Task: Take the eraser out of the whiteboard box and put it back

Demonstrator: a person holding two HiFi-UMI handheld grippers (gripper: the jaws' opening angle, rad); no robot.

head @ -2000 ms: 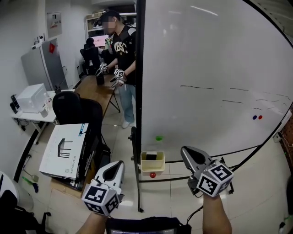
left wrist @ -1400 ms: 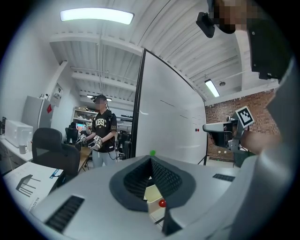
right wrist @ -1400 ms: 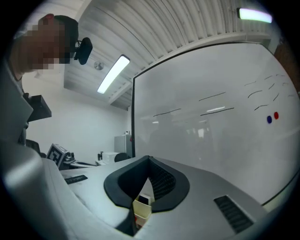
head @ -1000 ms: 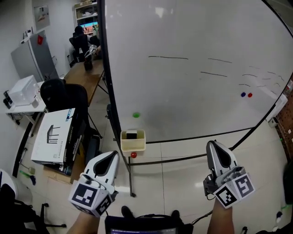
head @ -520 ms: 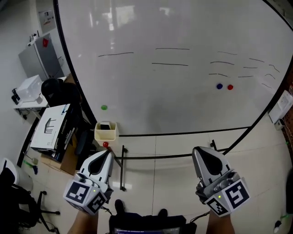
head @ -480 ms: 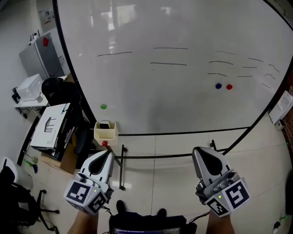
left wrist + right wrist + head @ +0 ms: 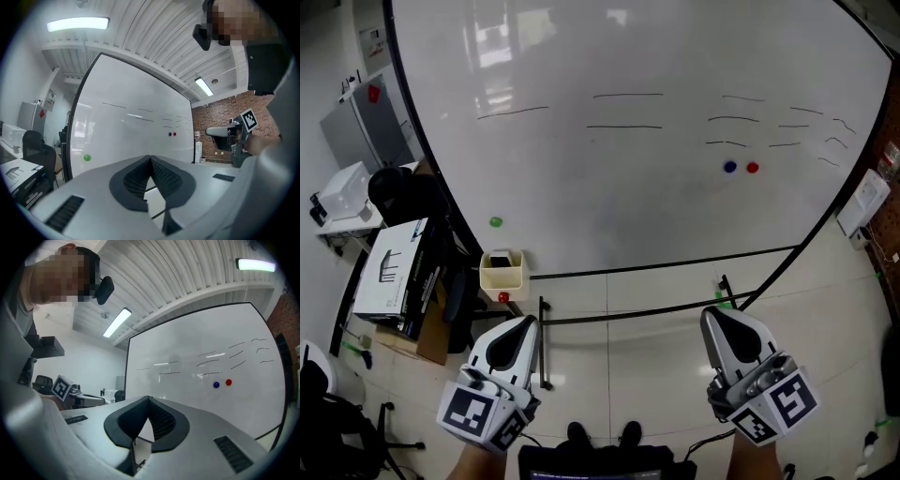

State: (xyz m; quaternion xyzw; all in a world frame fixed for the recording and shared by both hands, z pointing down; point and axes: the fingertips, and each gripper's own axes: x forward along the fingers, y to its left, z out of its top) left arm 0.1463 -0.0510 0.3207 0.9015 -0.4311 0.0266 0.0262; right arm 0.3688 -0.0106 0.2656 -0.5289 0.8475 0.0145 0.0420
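Left gripper [image 7: 517, 330] and right gripper [image 7: 724, 326] pinched shut on nothing; eraser [image 7: 500, 261] inside the whiteboard box [image 7: 503, 278].

Each gripper's jaws meet tip to tip with nothing between them. The dark eraser lies in the cream whiteboard box, which fits either an eraser not yet lifted out or one already put back; nothing shown settles which. The left gripper is near the box, below it and slightly to its right, and the right gripper is well apart, far to the box's right.
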